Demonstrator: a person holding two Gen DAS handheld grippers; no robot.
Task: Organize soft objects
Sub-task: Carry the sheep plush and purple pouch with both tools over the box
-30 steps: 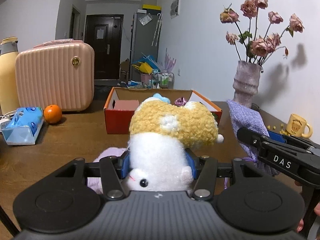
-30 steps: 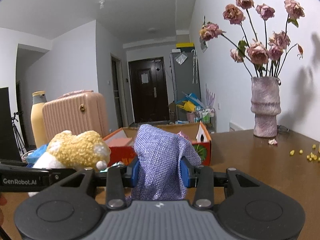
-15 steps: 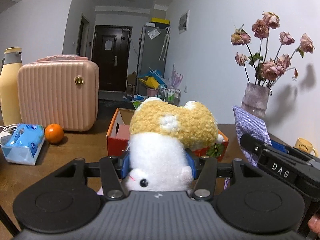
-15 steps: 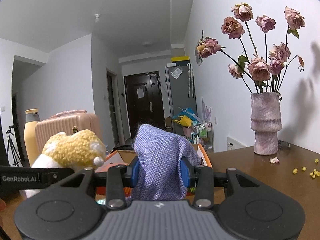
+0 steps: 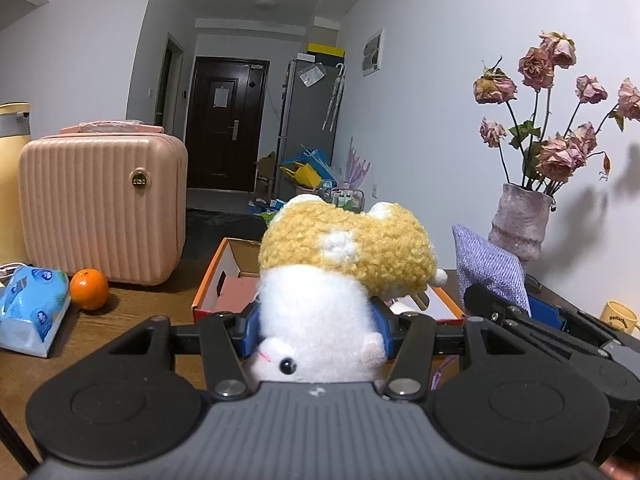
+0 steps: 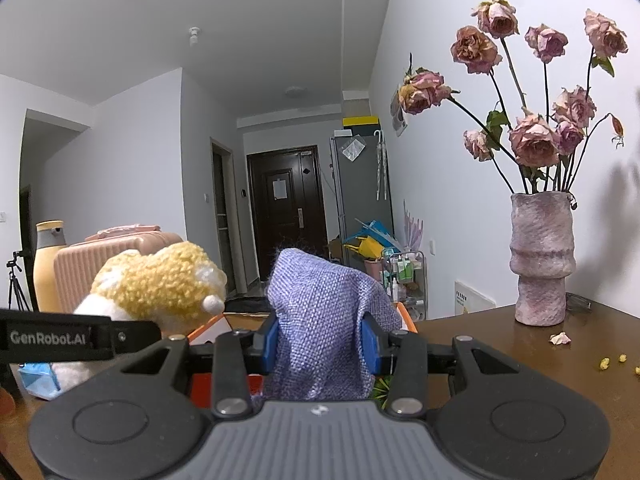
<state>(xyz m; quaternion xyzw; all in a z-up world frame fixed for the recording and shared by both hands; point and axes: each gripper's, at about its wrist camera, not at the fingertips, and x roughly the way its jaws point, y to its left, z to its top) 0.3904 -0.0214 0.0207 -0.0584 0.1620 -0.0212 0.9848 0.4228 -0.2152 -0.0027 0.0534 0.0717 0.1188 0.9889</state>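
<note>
My left gripper is shut on a yellow and white plush hamster, held upside down above the table. My right gripper is shut on a purple woven fabric pouch. The pouch also shows at the right of the left wrist view, and the plush at the left of the right wrist view. An open orange cardboard box stands on the wooden table just beyond both grippers; its rim shows in the right wrist view. Its contents are mostly hidden.
A pink ribbed case, an orange, a blue tissue pack and a yellow bottle sit at the left. A vase of dried roses stands at the right by the wall. A yellow mug is at far right.
Both grippers have risen with their loads; the box and table have dropped lower in both views. The grips have not changed.
</note>
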